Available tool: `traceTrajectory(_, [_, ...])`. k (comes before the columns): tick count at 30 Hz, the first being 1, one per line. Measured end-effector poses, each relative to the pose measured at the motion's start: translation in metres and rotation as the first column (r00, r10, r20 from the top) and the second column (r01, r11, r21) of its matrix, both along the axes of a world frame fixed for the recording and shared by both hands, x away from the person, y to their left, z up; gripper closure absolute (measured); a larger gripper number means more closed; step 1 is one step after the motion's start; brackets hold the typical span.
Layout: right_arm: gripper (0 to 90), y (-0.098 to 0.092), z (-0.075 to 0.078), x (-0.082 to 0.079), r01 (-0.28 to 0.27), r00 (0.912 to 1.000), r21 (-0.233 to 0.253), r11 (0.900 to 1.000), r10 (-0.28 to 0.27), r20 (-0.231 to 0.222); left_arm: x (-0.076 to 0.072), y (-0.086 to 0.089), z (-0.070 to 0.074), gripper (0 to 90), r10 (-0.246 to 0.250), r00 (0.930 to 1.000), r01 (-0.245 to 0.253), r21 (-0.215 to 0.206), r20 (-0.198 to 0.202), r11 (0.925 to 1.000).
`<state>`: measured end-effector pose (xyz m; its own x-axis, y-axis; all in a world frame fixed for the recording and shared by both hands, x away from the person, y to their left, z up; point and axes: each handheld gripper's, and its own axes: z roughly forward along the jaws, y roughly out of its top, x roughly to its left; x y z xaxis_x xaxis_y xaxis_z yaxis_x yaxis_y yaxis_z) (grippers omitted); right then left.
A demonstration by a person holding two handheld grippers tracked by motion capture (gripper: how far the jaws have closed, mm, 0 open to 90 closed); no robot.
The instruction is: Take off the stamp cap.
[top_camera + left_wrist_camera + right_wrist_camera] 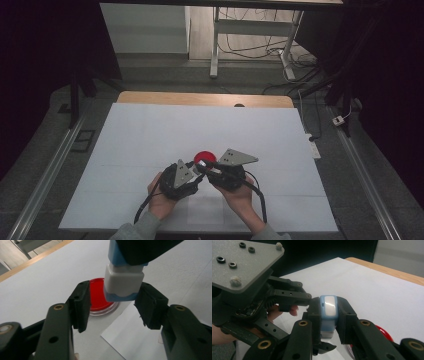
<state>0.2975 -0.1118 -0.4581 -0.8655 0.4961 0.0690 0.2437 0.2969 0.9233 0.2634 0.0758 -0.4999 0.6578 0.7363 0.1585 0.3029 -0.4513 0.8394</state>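
On the table: 2 grippers (left (pixel 196 168), right (pixel 206 167)), 1 blue-and-white block (pixel 124 281), 1 red round dish (pixel 98 295), 1 white sheet (pixel 150 140).

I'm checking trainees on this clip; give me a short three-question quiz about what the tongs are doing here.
1. True or false: the right tongs are shut on the blue-and-white block.
2. The left tongs are: A) shut on the block, B) open around its end, C) lying on the table.
3. What colour is the round dish behind the block?

Key: 1 true; 2 B; 3 red.
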Motion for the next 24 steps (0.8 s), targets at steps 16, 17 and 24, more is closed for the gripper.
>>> traceTrajectory(16, [75.2,-0.0011,-0.0011,0.0009,0.006,0.9999,0.015,1.0,-0.006,-0.013,-0.0004,-0.0002,-0.0015,59.3,-0.01,1.0,0.01,0.009,-0.001,0.9999])
traceTrajectory(17, [75.2,-0.0011,-0.0012,0.0009,0.006,0.9999,0.015,1.0,-0.006,-0.013,-0.0005,-0.0003,-0.0016,59.8,-0.011,0.9999,0.011,0.01,-0.001,0.9999])
traceTrajectory(24, [75.2,-0.0008,-0.0022,0.0013,0.009,0.9999,0.018,1.0,-0.008,-0.014,-0.0011,-0.0009,-0.0023,63.1,-0.02,0.9998,0.02,0.024,0.005,0.9995])
